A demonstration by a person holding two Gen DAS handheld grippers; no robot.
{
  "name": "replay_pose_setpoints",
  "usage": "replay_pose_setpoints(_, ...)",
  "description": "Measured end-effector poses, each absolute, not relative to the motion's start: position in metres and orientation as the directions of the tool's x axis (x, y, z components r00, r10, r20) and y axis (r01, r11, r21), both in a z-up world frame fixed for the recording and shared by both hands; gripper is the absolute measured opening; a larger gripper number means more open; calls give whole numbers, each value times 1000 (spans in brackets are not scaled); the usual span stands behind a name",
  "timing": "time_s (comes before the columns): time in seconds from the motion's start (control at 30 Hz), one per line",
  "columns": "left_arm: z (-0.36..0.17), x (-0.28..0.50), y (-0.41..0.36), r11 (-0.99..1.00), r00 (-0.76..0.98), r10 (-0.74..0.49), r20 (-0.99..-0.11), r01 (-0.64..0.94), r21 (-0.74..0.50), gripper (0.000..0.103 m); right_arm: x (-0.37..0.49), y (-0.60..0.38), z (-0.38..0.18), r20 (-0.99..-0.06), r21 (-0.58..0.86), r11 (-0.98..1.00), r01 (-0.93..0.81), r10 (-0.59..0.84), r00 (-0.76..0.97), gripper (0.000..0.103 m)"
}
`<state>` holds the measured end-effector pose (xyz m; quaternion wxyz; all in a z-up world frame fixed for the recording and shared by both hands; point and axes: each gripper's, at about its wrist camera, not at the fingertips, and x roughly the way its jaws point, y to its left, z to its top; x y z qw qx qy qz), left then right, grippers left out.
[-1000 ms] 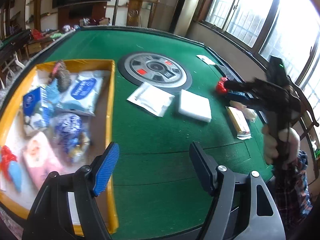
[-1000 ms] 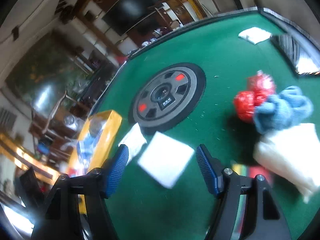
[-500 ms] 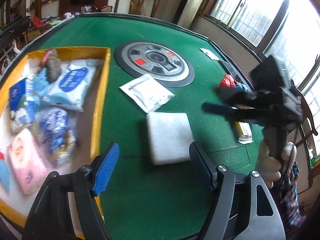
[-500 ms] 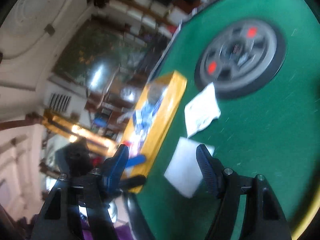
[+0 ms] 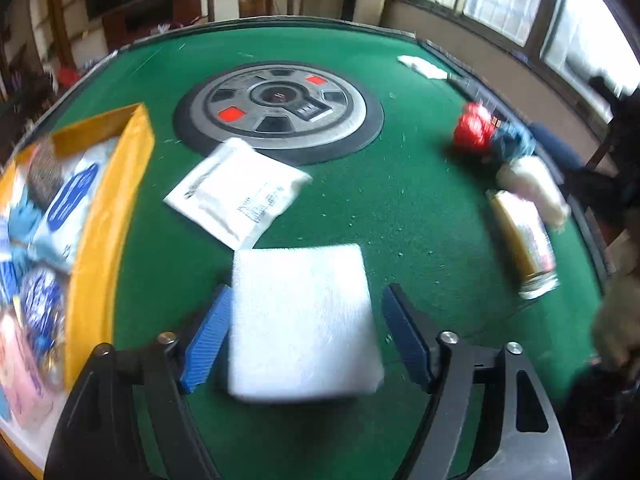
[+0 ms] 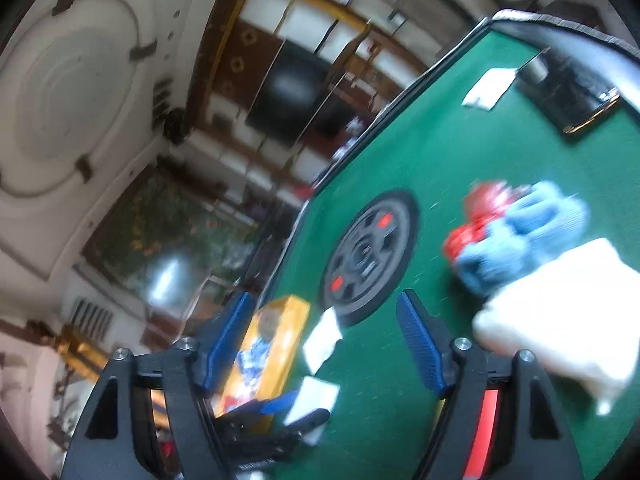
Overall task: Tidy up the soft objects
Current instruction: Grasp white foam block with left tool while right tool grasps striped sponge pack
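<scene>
Since a second ago the left gripper (image 5: 306, 334) has closed in on the folded white fluffy towel (image 5: 302, 320), which now sits right between its jaws instead of further out on the green felt table (image 5: 420, 208). The jaws are still spread wide, blue pads on either side of the towel, not squeezing yet.

Biggest risk imo: the towel is nearly as wide as the gap, so if the jaws drop a bit off-centre one pad lands on top and just squashes or shoves it along the felt.

Next, the yellow-walled tray (image 5: 106, 216) on the left is already pretty full of packets, so a floppy towel could drape over the wall.

The white flat plastic pouch (image 5: 236, 192) is just beyond the towel and could get dragged.

The right gripper (image 6: 324, 344) is wide open too, holding nothing.
</scene>
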<state>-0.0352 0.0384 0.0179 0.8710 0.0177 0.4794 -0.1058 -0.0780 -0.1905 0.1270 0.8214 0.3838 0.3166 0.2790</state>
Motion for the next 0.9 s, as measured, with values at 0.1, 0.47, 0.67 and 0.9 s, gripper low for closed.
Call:
replay_pose_setpoints(0.1, 15, -33, 27, 969, 532, -157, -832, 244, -27, 74, -83, -199, 129, -362, 766, 620, -173, 638, 680, 70)
replay_pose_setpoints(0.47, 39, -49, 59, 930, 507, -354, -786, 278, -239, 66, -111, -173, 124, -679, 491, 871, -26, 402, 614, 70)
replay_pose_setpoints(0.67, 57, -70, 100, 920, 539, -391, -746, 240, -309, 67, -94, -131, 103, -835, 193, 981, -27, 179, 521, 70)
replay_pose_setpoints(0.9, 79, -85, 201, 959, 643, -247, -725, 55, -278, 67, -100, -137, 102, -839, 204, 979, -18, 185, 512, 33)
